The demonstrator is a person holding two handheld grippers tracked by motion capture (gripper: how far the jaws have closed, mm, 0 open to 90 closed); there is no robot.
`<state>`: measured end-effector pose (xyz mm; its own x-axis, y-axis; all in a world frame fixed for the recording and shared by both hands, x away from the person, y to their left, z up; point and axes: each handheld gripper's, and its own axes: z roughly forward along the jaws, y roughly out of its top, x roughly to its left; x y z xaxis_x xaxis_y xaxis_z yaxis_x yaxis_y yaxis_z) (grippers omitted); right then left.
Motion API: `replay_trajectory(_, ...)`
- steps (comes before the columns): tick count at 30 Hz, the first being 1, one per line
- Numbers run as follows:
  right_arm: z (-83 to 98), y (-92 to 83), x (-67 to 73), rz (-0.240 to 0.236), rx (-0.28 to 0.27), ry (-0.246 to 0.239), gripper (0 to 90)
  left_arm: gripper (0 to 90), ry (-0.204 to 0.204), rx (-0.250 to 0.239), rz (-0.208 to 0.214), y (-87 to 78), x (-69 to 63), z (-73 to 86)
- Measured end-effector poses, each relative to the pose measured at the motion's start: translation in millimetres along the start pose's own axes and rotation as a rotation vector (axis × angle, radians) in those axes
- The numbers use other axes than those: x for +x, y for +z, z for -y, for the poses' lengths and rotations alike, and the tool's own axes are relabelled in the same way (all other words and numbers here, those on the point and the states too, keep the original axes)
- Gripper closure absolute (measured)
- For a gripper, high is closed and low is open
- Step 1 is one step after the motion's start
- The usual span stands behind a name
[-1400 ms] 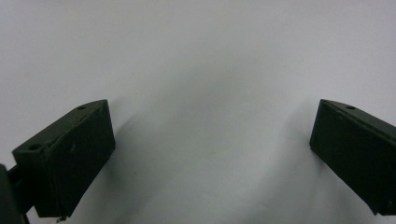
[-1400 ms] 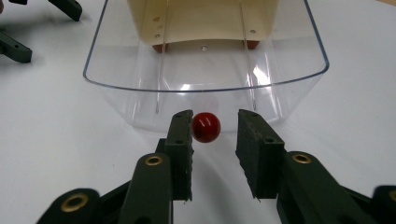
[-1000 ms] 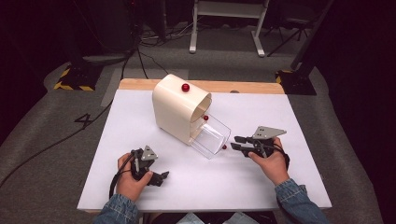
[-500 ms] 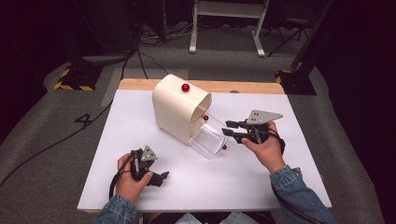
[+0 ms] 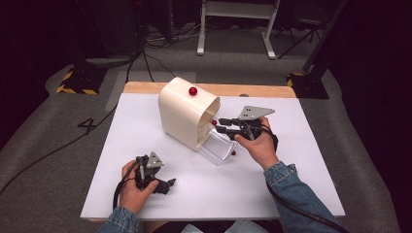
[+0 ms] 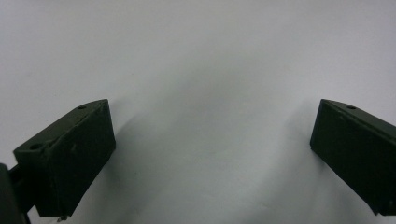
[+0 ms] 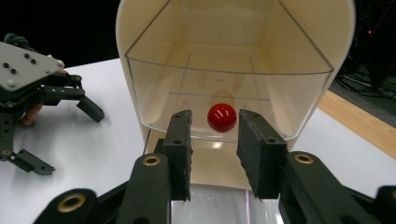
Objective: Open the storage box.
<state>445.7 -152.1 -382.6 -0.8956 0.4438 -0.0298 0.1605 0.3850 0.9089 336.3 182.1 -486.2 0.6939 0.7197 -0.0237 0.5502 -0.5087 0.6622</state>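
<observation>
Right gripper view: my right tool (image 7: 214, 158) has its jaws parted a little, holding nothing, and framing the red knob (image 7: 222, 117) on the clear drawer (image 7: 229, 98) of the cream housing (image 7: 140, 70). The knob sits just ahead of the pads, not yet between them. To do this well, I judge I should ease forward until the knob is centred, then close squarely and pull straight out. My left tool (image 5: 154, 180) rests wide open and empty on the white tabletop (image 5: 301, 145), well apart from the housing.
</observation>
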Motion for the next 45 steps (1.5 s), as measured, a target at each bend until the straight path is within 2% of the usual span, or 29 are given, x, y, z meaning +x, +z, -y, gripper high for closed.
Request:
replay_trajectory(7,2.7,11.8,0.8,0.027,-0.001,0.000,69.0,0.2,-0.001,-0.001,0.000,0.0,-0.3,0.2)
replay_trajectory(10,3.2,15.8,1.8,0.054,-0.006,-0.017,73.9,0.3,-0.001,-0.002,-0.002,-0.1,-0.5,0.3)
replay_trajectory(23,4.9,14.0,3.2,0.062,-0.021,-0.013,74.6,0.2,-0.004,-0.002,0.002,0.1,-0.3,0.2)
replay_trajectory(32,6.8,-9.8,8.4,0.069,-0.010,-0.005,74.7,0.2,-0.003,-0.002,0.003,0.2,0.1,0.1)
replay_trajectory(33,9.3,-17.6,9.4,0.070,-0.008,-0.004,74.6,0.1,0.000,-0.001,0.004,0.2,0.4,-0.1)
replay_trajectory(38,16.7,-33.7,11.1,0.082,0.004,-0.001,74.6,0.1,-0.003,0.000,0.007,0.3,0.6,-0.2)
replay_trajectory(45,25.1,-47.2,11.9,0.091,0.013,0.011,74.6,0.1,-0.002,0.001,0.008,0.4,0.7,-0.4)
